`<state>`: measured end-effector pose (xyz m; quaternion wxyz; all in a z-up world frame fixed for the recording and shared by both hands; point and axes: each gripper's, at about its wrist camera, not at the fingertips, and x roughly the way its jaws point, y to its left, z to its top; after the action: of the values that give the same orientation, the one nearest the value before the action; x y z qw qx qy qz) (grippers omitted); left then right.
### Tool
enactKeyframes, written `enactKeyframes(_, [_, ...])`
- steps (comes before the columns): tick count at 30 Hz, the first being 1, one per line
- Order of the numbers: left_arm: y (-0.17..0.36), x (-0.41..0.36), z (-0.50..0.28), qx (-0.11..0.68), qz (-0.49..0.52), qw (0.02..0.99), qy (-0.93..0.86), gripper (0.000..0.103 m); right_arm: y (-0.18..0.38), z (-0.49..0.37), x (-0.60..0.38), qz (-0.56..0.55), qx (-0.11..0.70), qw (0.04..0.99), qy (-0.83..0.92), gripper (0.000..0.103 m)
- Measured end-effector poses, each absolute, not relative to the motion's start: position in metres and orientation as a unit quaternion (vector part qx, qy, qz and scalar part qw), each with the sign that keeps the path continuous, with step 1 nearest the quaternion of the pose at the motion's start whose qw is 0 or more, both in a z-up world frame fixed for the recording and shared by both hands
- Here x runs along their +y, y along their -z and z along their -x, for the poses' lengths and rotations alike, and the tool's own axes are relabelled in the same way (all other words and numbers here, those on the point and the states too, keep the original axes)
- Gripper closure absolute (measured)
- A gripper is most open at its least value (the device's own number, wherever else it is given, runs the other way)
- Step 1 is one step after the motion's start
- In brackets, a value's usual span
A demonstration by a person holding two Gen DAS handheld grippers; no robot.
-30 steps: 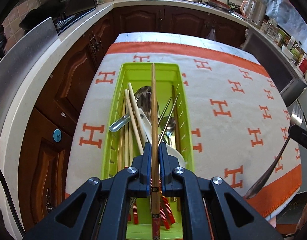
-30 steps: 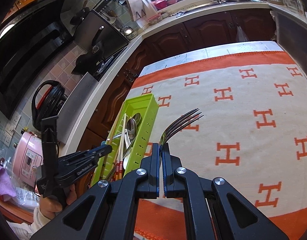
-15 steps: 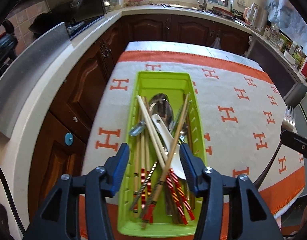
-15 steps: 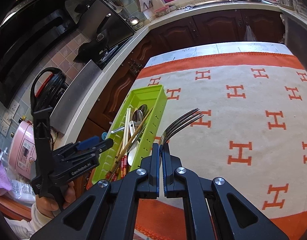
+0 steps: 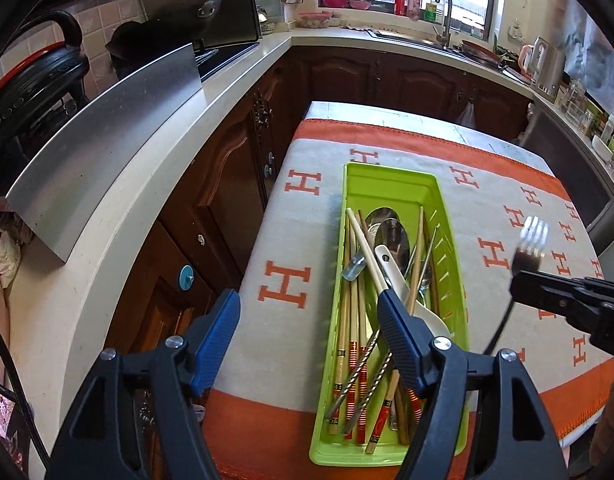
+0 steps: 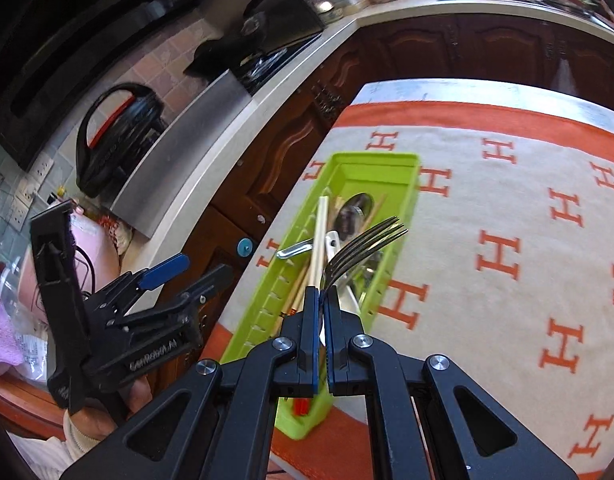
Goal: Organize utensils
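Note:
A lime-green utensil tray (image 5: 453, 248) lies on the H-patterned cloth, also in the right wrist view (image 6: 407, 196). It holds several wooden chopsticks (image 5: 353, 304), metal spoons (image 5: 393, 232) and a white spoon (image 5: 395, 276). My left gripper (image 5: 309, 322) is open and empty, raised above the tray's near left side; it also shows in the right wrist view (image 6: 187, 268). My right gripper (image 6: 322, 294) is shut on a metal fork (image 6: 363, 248), held over the tray's right wall. The fork shows in the left wrist view (image 5: 527, 244).
The white and orange cloth (image 5: 499, 208) covers the table. A pale counter (image 5: 147, 184) with a steel splash panel (image 5: 107, 136) and dark wood cabinets runs along the left. A black appliance (image 6: 115, 136) stands on the counter.
My left gripper let a chopstick go into the tray, opened wide and drew back to the left. My right gripper carried the fork left, over the tray.

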<state>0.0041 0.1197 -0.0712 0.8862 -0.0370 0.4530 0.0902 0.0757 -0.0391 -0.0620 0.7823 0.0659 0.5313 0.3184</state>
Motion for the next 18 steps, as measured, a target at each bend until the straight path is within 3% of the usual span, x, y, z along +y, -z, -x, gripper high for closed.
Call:
enactKeyframes(10, [0.077,0.134,-0.005,0.454,0.053,0.883,-0.100,0.021,0.102,-0.119,0.010,-0.017,0.565,0.777,-0.277,0.098])
enactKeyframes(13, [0.078,0.138,-0.005,0.455,0.065,0.882,-0.104,0.014,0.112,-0.127,0.010,-0.025,0.576,0.772,-0.267,0.080])
enactKeyframes(15, [0.078,0.141,-0.006,0.457,0.073,0.880,-0.105,0.011,0.112,-0.128,0.007,-0.028,0.569,0.779,-0.262,0.063])
enactKeyframes(18, [0.081,0.142,-0.007,0.462,0.079,0.877,-0.104,0.011,0.108,-0.124,0.000,-0.028,0.560,0.785,-0.263,0.062])
